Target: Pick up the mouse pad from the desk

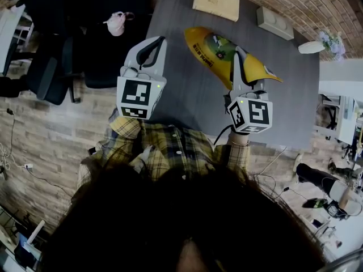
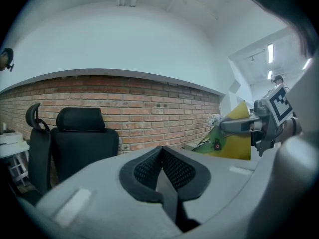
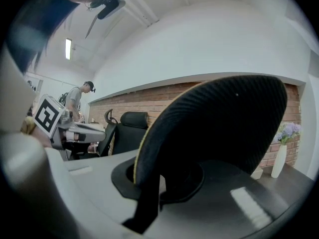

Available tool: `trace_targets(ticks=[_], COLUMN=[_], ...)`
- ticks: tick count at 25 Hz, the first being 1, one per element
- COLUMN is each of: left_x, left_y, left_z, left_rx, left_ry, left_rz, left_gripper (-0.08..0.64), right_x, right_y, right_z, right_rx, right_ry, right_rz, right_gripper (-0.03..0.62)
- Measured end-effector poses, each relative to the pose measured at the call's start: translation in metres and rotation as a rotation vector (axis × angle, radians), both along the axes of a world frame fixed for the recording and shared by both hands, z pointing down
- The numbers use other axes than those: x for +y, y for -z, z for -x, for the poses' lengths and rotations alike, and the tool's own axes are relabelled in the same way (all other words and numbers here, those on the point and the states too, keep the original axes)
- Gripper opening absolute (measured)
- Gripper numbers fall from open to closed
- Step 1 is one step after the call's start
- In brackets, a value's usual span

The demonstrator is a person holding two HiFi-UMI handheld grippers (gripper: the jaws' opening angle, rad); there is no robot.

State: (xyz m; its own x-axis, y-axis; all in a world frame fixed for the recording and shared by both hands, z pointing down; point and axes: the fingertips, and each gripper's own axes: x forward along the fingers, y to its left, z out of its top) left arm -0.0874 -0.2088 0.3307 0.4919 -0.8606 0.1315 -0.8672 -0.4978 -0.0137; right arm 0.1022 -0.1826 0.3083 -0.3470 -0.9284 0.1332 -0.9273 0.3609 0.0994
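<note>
At the near right part of the grey desk point(image 1: 181, 95), my right gripper point(image 1: 238, 58) has its jaws clamped on one edge of the yellow printed mouse pad point(image 1: 212, 50). In the right gripper view the pad's black underside rises steeply from between the jaws, a thin yellow rim along its edge. From the left gripper view the pad stands tilted, well up from flat. Whether its far end touches the desk I cannot tell.

My left gripper point(image 1: 159, 41) hovers at the desk's left edge, jaws pressed together with nothing between them.

I judge the pad is gripped and the lift is the step in hand. The pad looks thin and floppy, so I would hold the pinch firm and raise it straight up until the hanging end is clear, without swinging it. A grip this close to the edge could slip if the pad flaps. The left gripper has no part in this and is best left where it is.

The desk is matte and mostly bare. A beige book point(image 1: 216, 2) lies at its far side, with a white box-like thing point(image 1: 274, 22) and a white vase of flowers point(image 1: 312, 47) further right, all well apart from the pad. Black office chairs point(image 2: 82, 138) stand before a brick wall point(image 2: 149, 103), with white wall above it.
</note>
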Motion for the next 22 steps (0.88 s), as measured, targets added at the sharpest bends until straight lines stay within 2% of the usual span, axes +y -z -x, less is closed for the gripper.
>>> trace_targets(ticks=[22], left_x=[0.0], left_y=[-0.0006], left_z=[0.0008], left_rx=[-0.005], left_ry=[-0.006], left_rz=[-0.005], left_gripper=[-0.003], right_x=[-0.0012], right_y=[-0.0042], right_z=[-0.0037], right_rx=[-0.014], right_ry=[-0.019], right_rz=[0.012], right_gripper=[0.012])
